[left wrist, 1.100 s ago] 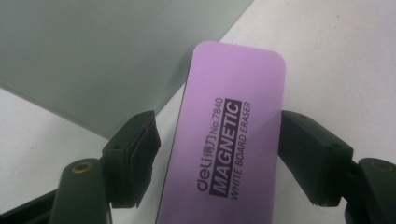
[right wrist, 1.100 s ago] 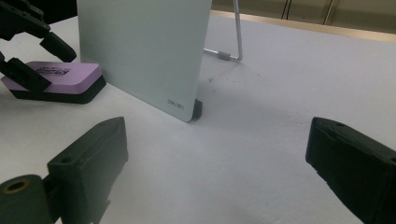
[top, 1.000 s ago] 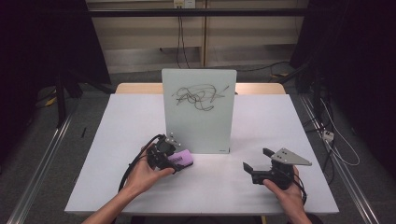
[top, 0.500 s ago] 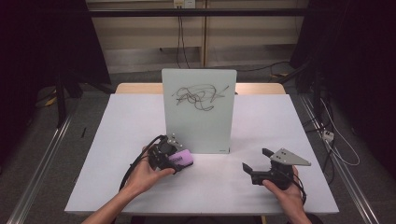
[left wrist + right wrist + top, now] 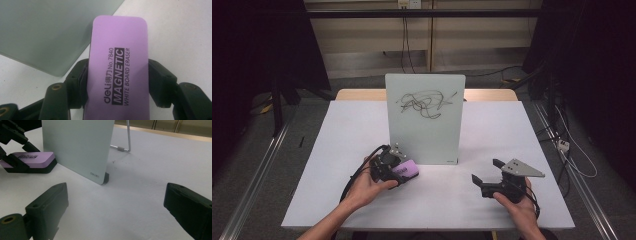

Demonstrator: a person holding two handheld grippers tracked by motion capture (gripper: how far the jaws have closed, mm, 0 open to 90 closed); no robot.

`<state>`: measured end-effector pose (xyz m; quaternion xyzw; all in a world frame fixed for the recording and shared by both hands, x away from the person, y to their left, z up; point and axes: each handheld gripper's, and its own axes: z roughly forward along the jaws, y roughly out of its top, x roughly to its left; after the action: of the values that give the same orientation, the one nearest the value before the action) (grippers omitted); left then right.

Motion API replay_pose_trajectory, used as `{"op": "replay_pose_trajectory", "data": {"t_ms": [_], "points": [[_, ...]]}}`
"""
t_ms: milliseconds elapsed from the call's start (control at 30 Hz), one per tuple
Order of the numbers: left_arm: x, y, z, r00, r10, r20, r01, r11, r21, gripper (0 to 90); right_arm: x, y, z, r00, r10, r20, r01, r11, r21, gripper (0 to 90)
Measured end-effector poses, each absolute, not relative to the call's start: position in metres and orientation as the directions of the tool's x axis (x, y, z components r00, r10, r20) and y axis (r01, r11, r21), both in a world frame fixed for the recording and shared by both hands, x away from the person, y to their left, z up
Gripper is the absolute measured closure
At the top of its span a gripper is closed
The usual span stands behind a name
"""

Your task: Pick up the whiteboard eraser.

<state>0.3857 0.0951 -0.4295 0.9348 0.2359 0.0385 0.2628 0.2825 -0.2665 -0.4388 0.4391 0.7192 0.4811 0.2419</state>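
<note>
Purple eraser (image 5: 117,70) reads "deli No.7840 MAGNETIC".

Eraser (image 5: 117,75) cut off below (left gripper view).

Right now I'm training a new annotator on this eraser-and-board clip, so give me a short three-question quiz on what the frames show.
1. True or false: the left hand-held gripper has its jaws closed on the purple eraser.
2. Multiple choice: how does the whiteboard stand? A) flat on the table B) upright, propped on a stand C) held in the right hand-held gripper
3. Fill in: the board's face carries black ____.

Key
1. True; the jaws have just been closing and now press the eraser's two long sides.
2. B; its wire stand shows behind it, and the right hand-held gripper's jaws stand apart with nothing between them.
3. Scribbles.
</note>
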Motion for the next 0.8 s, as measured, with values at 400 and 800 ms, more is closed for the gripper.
{"op": "replay_pose_trajectory", "data": {"t_ms": [400, 800], "points": [[0.384, 0.098, -0.428, 0.882, 0.469, -0.050, 0.422, -0.737, 0.529, 40.7, 0.283, -0.267, -0.439, -0.498, 0.864, 0.075, 0.399, 0.151, 0.905, 5.6], [0.378, 0.107, -0.423, 0.884, 0.460, -0.082, 0.418, -0.699, 0.580, 40.9, 0.285, -0.267, -0.439, -0.491, 0.867, 0.082, 0.405, 0.144, 0.903, 5.6]]}}
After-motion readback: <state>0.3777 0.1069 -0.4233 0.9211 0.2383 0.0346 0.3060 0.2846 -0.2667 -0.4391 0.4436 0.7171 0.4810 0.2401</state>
